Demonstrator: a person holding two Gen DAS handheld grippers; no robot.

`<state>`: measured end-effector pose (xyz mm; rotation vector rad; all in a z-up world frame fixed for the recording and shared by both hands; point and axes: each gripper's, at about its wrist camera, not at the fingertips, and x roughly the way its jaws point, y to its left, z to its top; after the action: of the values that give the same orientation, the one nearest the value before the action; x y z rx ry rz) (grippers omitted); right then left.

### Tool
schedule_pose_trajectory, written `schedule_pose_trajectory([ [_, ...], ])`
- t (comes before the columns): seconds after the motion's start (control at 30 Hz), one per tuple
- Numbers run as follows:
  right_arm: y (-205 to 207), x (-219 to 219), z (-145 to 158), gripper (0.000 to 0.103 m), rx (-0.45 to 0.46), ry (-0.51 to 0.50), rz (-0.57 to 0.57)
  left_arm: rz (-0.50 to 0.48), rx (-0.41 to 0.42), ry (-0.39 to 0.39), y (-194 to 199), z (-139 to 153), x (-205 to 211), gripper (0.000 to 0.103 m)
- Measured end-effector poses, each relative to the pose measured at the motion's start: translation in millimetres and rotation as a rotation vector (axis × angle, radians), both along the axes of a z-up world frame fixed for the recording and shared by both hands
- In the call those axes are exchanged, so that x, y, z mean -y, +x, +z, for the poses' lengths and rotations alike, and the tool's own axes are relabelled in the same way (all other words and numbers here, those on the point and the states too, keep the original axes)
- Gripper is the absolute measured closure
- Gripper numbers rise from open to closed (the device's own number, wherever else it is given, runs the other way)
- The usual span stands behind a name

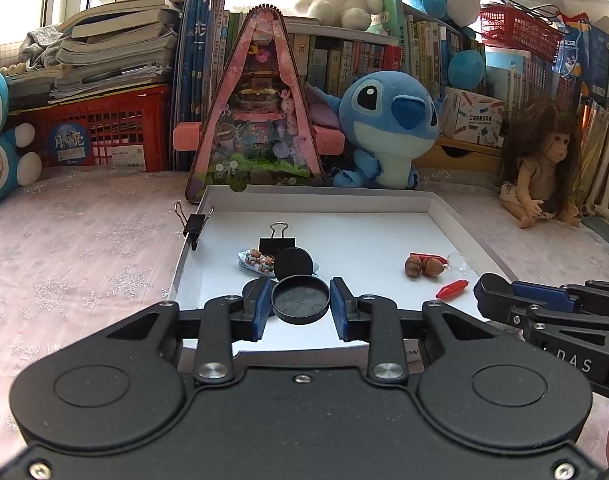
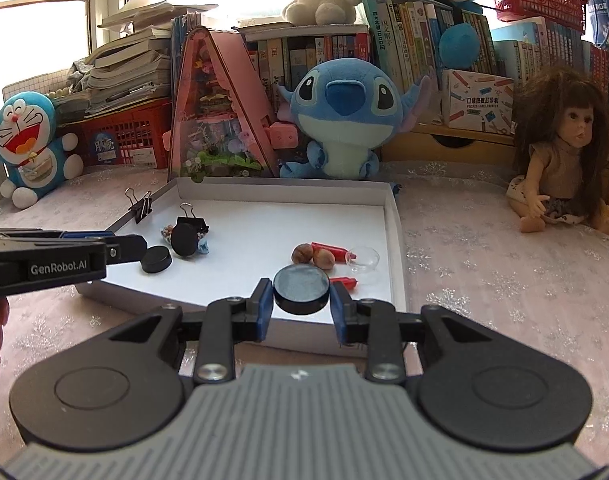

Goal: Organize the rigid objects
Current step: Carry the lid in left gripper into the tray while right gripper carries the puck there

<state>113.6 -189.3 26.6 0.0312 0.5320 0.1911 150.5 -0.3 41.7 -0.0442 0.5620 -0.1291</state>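
Note:
A white shallow box point(image 1: 436, 216) point(image 2: 390, 216) lies on the lace-covered table. My left gripper point(image 1: 300, 304) is shut on a black round cap point(image 1: 300, 299), hollow side up, over the box's near edge. My right gripper point(image 2: 301, 293) is shut on a black round disc point(image 2: 301, 286), flat face up, over the near right part of the box. In the box lie another black disc point(image 2: 156, 259), a black disc point(image 1: 293, 263) leaning on a binder clip point(image 1: 277, 240), a bead packet point(image 1: 256, 261), two nuts point(image 2: 314, 256), red pieces point(image 1: 452, 290) and a clear dome point(image 2: 364, 262).
A second binder clip point(image 1: 192, 224) is clamped on the box's left wall. Behind the box stand a pink triangular case point(image 1: 256, 112), a Stitch plush point(image 1: 388, 120), a doll point(image 2: 560, 152), a Doraemon plush point(image 2: 28, 144), red crates and rows of books.

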Motion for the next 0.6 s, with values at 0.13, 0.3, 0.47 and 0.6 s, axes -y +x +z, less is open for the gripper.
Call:
schedule_pose_trajectory([
  [0.13, 15.1, -3.4, -4.7, 0.067, -0.018, 0.013, -0.005, 0.018, -0.016, 0.008, 15.3, -6.2, 5.5, 0.073],
  [0.3, 34.3, -7.3, -14.2, 0.067, -0.047, 0.016, -0.013, 0.036, -0.031, 0.02, 32.3, -15.2, 11.6, 0.073],
  [0.47, 48.8, -9.0, -23.4, 0.067, -0.083, 0.04, -0.019, 0.024, -0.041, 0.034, 42.9, -22.8, 18.6, 0.073],
  [0.6, 58.5, -14.3, -26.7, 0.067, -0.093, 0.004, -0.001, 0.031, -0.052, 0.047, 52.3, -29.2, 19.8, 0.073],
])
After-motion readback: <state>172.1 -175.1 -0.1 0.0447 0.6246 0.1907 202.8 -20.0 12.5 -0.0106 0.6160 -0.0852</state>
